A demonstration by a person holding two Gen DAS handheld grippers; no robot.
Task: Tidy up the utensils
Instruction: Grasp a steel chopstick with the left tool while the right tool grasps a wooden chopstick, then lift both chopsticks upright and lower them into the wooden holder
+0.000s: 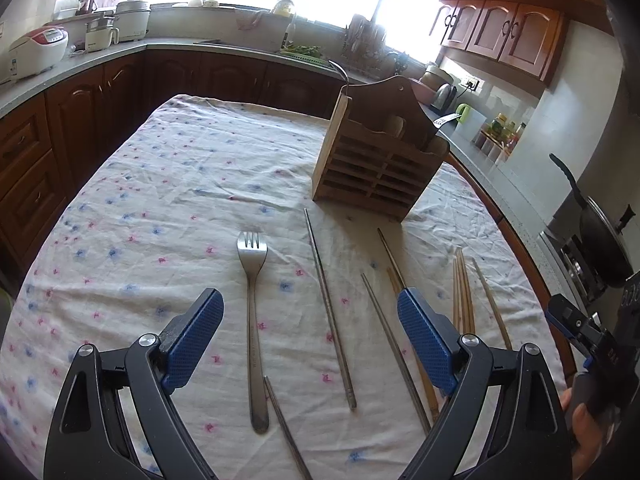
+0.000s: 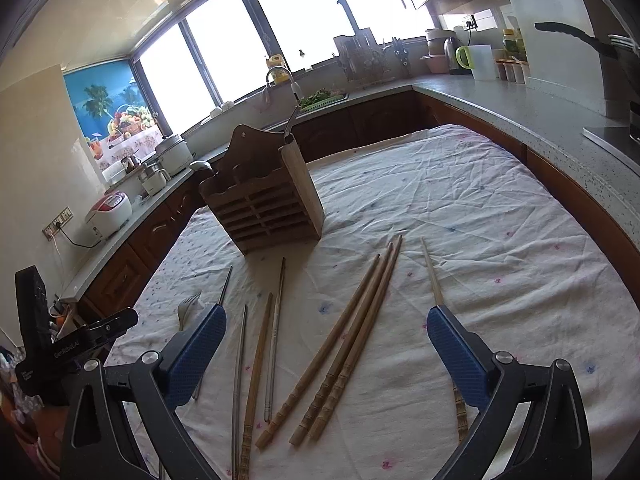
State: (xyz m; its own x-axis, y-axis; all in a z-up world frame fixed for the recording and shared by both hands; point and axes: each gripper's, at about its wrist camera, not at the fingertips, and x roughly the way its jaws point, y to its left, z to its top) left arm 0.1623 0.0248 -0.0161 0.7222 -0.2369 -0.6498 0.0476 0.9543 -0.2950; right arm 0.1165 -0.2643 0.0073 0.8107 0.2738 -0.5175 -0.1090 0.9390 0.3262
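Both the left gripper [image 1: 310, 320] and right gripper [image 2: 326, 334] gaped empty; fork [image 1: 253, 300] and chopsticks [image 2: 352, 336] lay between the jaws, holder [image 2: 264, 204] ahead, little sorted

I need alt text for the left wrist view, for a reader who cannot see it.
An open left gripper hovers above a floral tablecloth, with a fork and several metal and wooden chopsticks lying loose below it. A wooden holder stands upright behind them, in a kitchen.

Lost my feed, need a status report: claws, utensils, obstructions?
Left claw and right claw open, empty. Fork, chopsticks still on tablecloth. Holder upright, path unobstructed.
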